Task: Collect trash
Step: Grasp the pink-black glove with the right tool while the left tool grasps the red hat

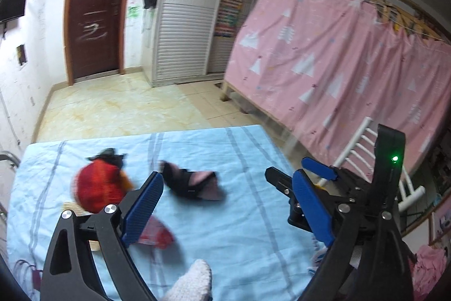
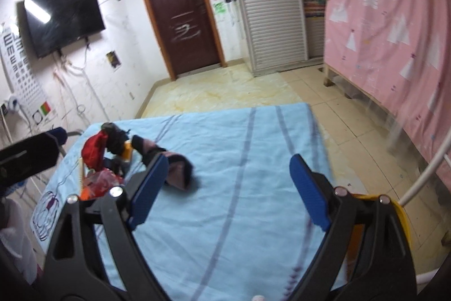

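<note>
A light blue sheet [image 1: 239, 216] covers a bed. On it lie a red bundle [image 1: 98, 185], a black and pink crumpled piece [image 1: 194, 182] and a red wrapper [image 1: 156, 234]. My left gripper [image 1: 225, 205] is open and empty above the sheet, with the red bundle just left of its left finger. My right gripper [image 2: 228, 188] is open and empty over the sheet [image 2: 239, 174]. The black and pink piece [image 2: 174, 165] lies by its left finger, and the red pile [image 2: 95, 151] sits further left. The right gripper also shows in the left wrist view [image 1: 307, 179].
A pink curtain [image 1: 338, 61] hangs over a wooden bunk frame on the right. A white chair [image 1: 363, 148] stands beside the bed. A brown door [image 2: 180, 7], a white louvred wardrobe [image 2: 267, 4] and a wall TV [image 2: 62, 19] are at the back. Tiled floor [image 2: 225, 86] lies beyond the bed.
</note>
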Demonstrator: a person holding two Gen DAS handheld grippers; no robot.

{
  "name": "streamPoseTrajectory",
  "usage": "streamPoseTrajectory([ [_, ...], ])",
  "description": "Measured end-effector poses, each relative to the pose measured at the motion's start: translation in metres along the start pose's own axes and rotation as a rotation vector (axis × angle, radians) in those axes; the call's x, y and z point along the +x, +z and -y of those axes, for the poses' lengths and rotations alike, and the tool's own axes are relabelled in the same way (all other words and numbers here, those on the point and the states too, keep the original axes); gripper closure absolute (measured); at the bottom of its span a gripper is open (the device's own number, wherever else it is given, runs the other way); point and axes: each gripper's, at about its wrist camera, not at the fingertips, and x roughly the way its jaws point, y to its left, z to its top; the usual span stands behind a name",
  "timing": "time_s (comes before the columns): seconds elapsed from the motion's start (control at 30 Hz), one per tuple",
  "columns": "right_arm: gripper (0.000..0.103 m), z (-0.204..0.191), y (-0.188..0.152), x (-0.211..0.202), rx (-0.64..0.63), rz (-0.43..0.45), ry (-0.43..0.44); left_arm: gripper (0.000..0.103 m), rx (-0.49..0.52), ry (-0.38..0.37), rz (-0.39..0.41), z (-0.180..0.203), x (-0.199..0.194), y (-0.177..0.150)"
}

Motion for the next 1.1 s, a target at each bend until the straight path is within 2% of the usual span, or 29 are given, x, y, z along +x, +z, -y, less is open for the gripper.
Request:
streamPoseTrajectory([
  [0.27, 0.016, -0.039, 0.005, 0.041, -0.083, -0.069, 0.026, 0.014, -0.039, 0.167, -0.006, -0.070, -0.004, 0.009],
  [0.5, 0.013, -0.057, 0.010, 0.066, -0.121, -0.107, 0.040, 0.011, -0.083, 0.240, -0.044, -0.120, 0.005, 0.009],
  [0.67, 0.013, -0.067, 0.010, 0.083, -0.153, -0.139, 0.043, 0.011, -0.097, 0.249, -0.088, -0.137, 0.024, 0.006],
  [0.8, 0.009, -0.072, 0.008, 0.096, -0.167, -0.166, 0.044, 0.011, -0.103, 0.219, -0.128, -0.146, 0.043, 0.000],
  [1.1, 0.008, -0.074, 0.005, 0.115, -0.174, -0.251, 0.058, 0.011, -0.108, 0.175, -0.185, -0.150, 0.075, -0.014],
])
